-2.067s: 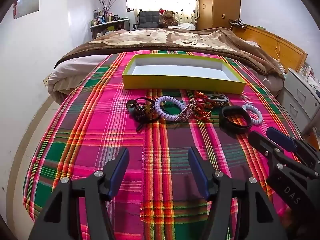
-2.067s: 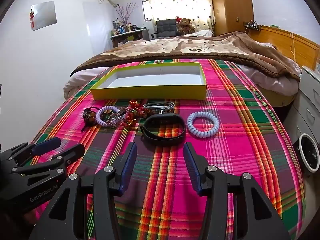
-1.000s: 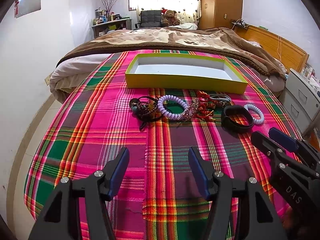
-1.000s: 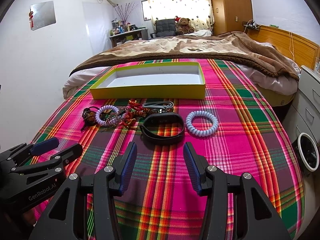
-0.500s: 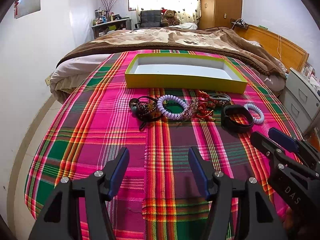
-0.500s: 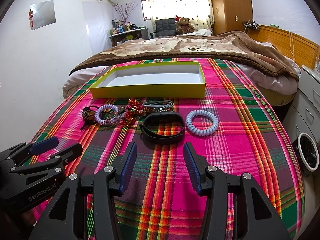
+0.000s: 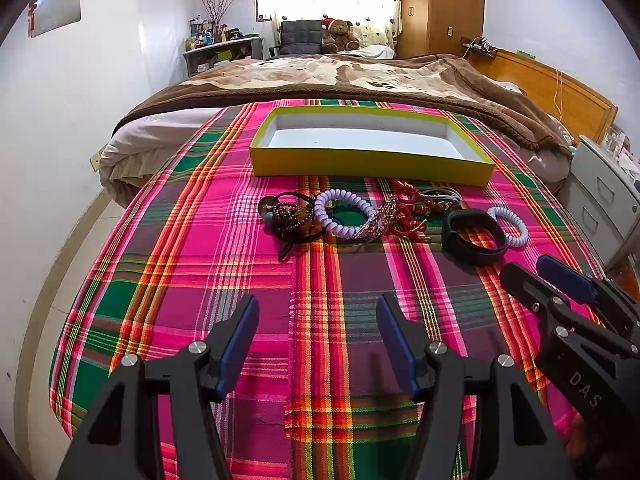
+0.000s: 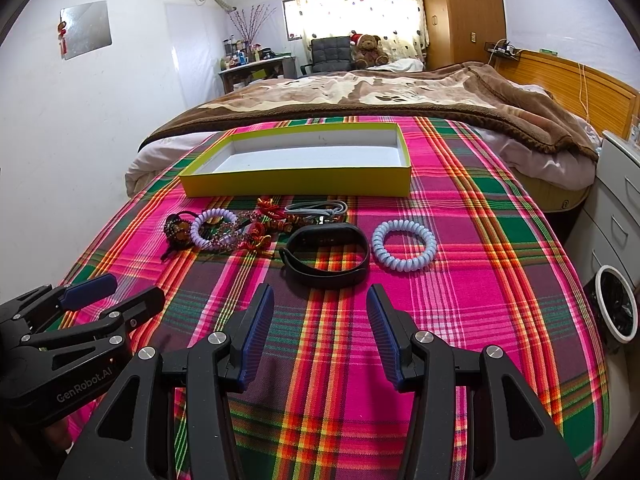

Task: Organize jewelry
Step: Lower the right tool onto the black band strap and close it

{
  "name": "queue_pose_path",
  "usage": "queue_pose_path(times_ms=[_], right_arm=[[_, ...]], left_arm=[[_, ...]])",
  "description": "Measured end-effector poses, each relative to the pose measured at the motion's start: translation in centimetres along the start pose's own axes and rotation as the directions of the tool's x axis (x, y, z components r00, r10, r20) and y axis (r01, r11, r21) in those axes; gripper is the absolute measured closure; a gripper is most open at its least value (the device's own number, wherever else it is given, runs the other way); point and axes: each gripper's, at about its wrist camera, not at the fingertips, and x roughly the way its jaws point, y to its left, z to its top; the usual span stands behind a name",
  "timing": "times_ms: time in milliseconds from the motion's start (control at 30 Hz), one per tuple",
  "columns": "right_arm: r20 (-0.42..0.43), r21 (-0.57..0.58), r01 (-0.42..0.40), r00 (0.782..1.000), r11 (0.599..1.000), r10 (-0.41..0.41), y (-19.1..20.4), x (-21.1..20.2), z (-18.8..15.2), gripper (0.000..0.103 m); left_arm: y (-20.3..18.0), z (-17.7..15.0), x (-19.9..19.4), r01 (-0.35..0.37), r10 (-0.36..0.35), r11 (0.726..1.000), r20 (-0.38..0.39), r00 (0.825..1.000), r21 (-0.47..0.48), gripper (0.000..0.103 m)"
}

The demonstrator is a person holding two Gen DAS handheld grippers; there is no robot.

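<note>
An empty yellow box (image 7: 368,166) (image 8: 296,185) lies on the plaid cloth, white inside. In front of it lies a row of jewelry: dark bead bracelets (image 7: 288,216) (image 8: 178,229), a lilac coil ring (image 7: 344,218) (image 8: 214,229), red knotted cords (image 7: 412,212) (image 8: 266,224), a grey strap (image 8: 316,209), a black wristband (image 7: 474,236) (image 8: 326,256) and a pale blue coil ring (image 7: 510,226) (image 8: 404,250). My left gripper (image 7: 318,312) (image 8: 110,290) is open and empty, near the row. My right gripper (image 8: 320,300) (image 7: 528,268) is open and empty, just short of the wristband.
The plaid cloth (image 7: 200,280) covers the bed's foot; a brown blanket (image 7: 360,76) lies beyond the box. White drawers (image 7: 604,196) and a white-rimmed bin (image 8: 616,304) stand right of the bed. A white wall is at the left.
Both grippers have crept slightly forward toward the jewelry row. Both stay open. Nothing on the cloth has moved.
</note>
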Motion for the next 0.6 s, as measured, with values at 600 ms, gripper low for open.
queue_pose_path(times_ms=[600], right_arm=[[-0.021, -0.050, -0.049, 0.999, 0.998, 0.048, 0.6, 1.7, 1.5, 0.054]], left_arm=[[1.3, 0.7, 1.5, 0.005, -0.006, 1.000, -0.036, 0.999, -0.020, 0.040]])
